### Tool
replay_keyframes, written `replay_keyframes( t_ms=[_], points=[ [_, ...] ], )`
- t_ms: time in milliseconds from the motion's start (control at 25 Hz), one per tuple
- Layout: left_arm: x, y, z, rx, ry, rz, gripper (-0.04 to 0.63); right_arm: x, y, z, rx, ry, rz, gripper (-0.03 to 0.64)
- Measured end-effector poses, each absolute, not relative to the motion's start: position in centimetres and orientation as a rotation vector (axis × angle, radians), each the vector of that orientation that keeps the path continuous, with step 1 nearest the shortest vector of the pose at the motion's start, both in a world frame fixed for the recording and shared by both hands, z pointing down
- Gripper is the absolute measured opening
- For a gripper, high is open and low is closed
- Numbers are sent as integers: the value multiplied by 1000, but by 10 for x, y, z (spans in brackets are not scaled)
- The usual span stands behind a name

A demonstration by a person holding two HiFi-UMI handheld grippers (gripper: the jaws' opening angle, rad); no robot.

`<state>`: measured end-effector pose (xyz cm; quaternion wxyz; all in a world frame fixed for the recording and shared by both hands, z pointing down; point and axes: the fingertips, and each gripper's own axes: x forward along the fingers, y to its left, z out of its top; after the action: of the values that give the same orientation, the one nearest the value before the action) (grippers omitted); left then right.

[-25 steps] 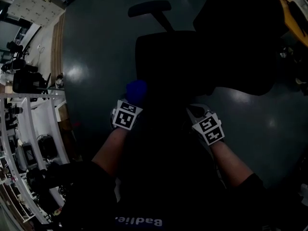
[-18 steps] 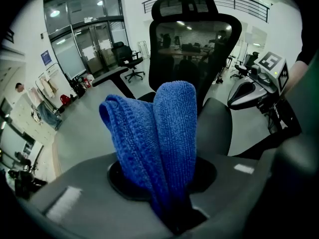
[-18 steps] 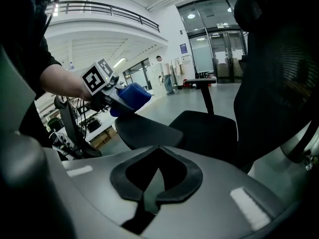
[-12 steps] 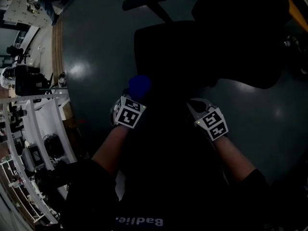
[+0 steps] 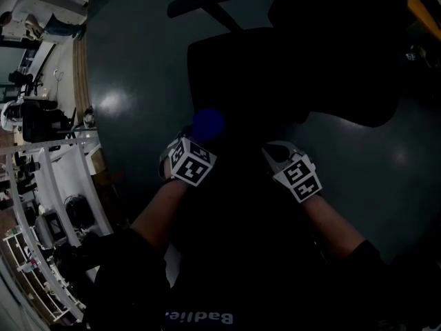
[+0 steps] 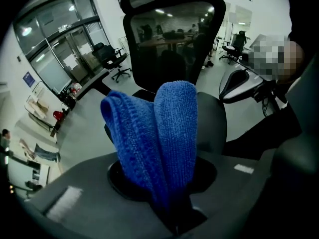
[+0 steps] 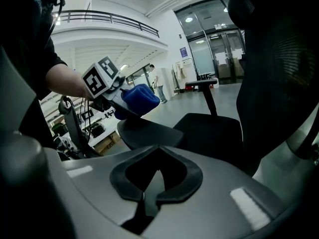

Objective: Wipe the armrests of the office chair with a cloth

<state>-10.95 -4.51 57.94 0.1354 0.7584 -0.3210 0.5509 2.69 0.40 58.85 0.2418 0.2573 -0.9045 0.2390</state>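
My left gripper (image 5: 198, 142) is shut on a folded blue cloth (image 5: 207, 124), which stands up out of its jaws (image 6: 164, 143). The black office chair (image 5: 275, 67) is in front of me, its mesh back (image 6: 172, 39) facing the left gripper view. In the right gripper view the cloth (image 7: 141, 99) hovers close over the near armrest pad (image 7: 149, 131); I cannot tell whether they touch. The far armrest (image 5: 200, 2) shows at the top of the head view. My right gripper (image 5: 272, 154) is shut and holds nothing (image 7: 147, 203), beside the seat (image 7: 209, 126).
The grey floor (image 5: 131, 81) lies round the chair. White shelving with equipment (image 5: 48, 185) stands at the left. Other office chairs (image 6: 112, 59) and a desk are farther off. The head view is very dark.
My left gripper has carried the cloth a little forward and to the right over the chair. The right gripper has shifted only slightly.
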Motion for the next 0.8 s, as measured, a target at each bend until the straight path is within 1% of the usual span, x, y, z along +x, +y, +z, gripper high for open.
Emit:
replay_keyframes(
  t_ms=[280, 800],
  points=[
    [-74, -44, 580, 2238, -825, 1538, 138, 18, 7, 592, 674, -2483, 657, 5],
    [2, -42, 584, 2337, -601, 1541, 137, 8, 12, 592, 618, -2513, 659, 5]
  ],
)
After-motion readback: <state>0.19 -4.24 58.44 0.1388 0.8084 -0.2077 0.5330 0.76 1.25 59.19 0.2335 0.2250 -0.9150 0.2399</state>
